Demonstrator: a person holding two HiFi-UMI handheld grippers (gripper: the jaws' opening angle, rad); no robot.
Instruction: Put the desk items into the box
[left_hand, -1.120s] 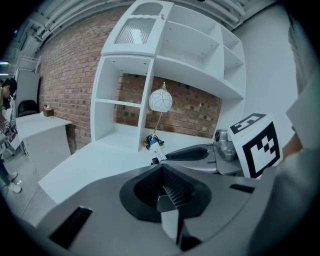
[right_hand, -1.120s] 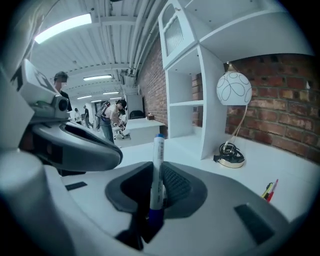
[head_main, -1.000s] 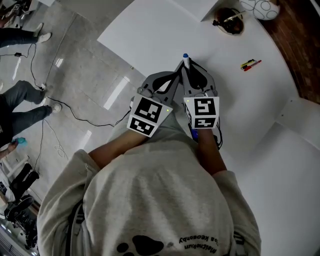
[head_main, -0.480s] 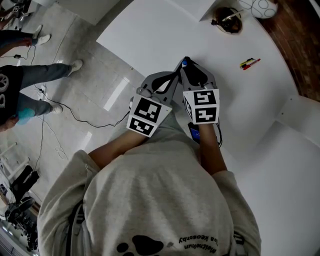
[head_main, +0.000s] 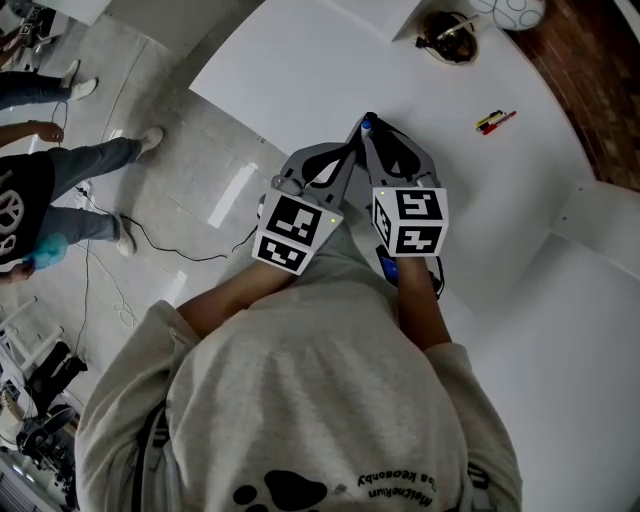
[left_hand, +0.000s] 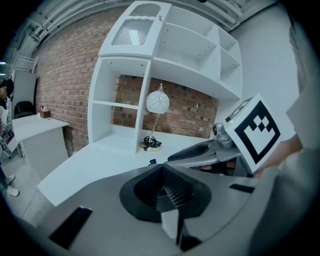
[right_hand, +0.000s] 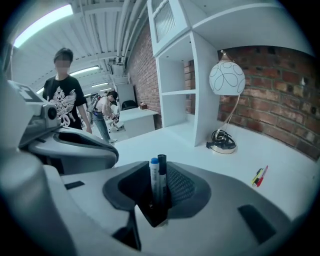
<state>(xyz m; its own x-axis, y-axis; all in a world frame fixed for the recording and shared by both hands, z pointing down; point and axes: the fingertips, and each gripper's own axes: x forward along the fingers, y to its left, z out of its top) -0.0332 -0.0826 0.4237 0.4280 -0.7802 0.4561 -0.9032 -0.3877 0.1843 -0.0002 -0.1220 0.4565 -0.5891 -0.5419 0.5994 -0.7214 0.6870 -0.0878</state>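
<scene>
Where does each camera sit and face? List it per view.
Head view: on the person's head, looking steeply down at the white desk; grey sweatshirt, forearms, left tongs, right tongs show.
Left gripper view: on the left tongs, facing the white shelf unit; tongs shut, empty.
Right gripper view: on the right tongs, facing likewise; shut on blue-capped and black-capped marker pens.
Both gripper views share the white globe lamp.

I've got open tabletop (head_main: 330, 70) straight ahead. Obstacles: lamp base (head_main: 447, 40) at far end beside shelf unit (right_hand: 202, 90), pens (head_main: 495, 121) lying right. White panel (head_main: 600, 215) far right, probably a wall.
</scene>
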